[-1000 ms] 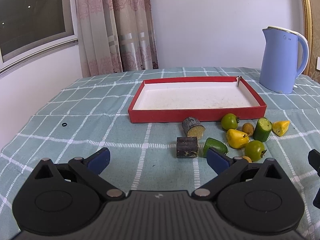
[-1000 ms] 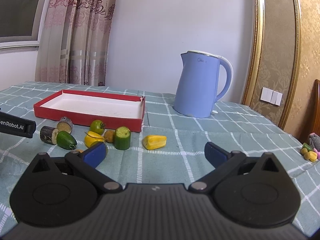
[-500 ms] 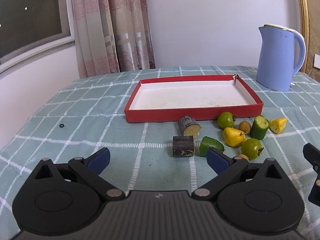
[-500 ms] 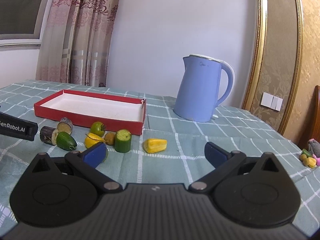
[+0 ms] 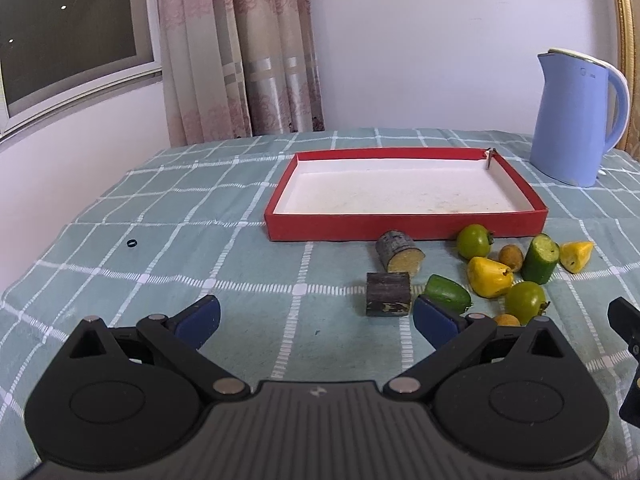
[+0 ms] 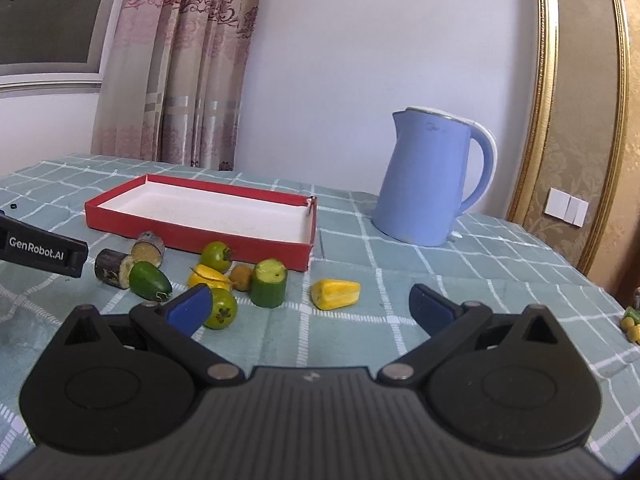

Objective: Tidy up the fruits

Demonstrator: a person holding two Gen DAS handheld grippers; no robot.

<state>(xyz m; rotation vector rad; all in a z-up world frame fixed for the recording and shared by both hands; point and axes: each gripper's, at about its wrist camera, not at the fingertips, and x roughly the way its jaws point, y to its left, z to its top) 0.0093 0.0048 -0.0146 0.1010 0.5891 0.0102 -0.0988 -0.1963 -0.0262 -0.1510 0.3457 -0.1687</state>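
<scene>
**Desk editor:** What do the jaws show?

**Photographer:** Both sets stand wide apart, holding nothing. The left gripper (image 5: 316,316) hovers low over the checked cloth of the desk (image 5: 180,248); the right gripper (image 6: 310,306) hangs just short of the fruit.

**Desk editor:** And where is the fruit?

**Photographer:** Loose on the cloth, in front of the red tray (image 5: 404,230), which has nothing in it. From the left camera the cluster sits at about two o'clock: a dark cut log-like piece (image 5: 388,299), a second with a yellow face (image 5: 400,257), a green oval fruit (image 5: 447,298), two round green ones (image 5: 474,241) (image 5: 525,307), a yellow pear-shaped piece (image 5: 489,277), a green cut cylinder (image 5: 541,259), a yellow wedge (image 5: 575,256). A blue kettle (image 5: 576,120) stands at one o'clock, beyond the tray.

**Desk editor:** How should the first pick go?

**Photographer:** My judgement: take an outlying piece first. For the right gripper that is the yellow wedge, at twelve o'clock, clear of its neighbours. Straddle it squarely, close gently, lift over the tray wall. The round fruit look likely to roll.
</scene>
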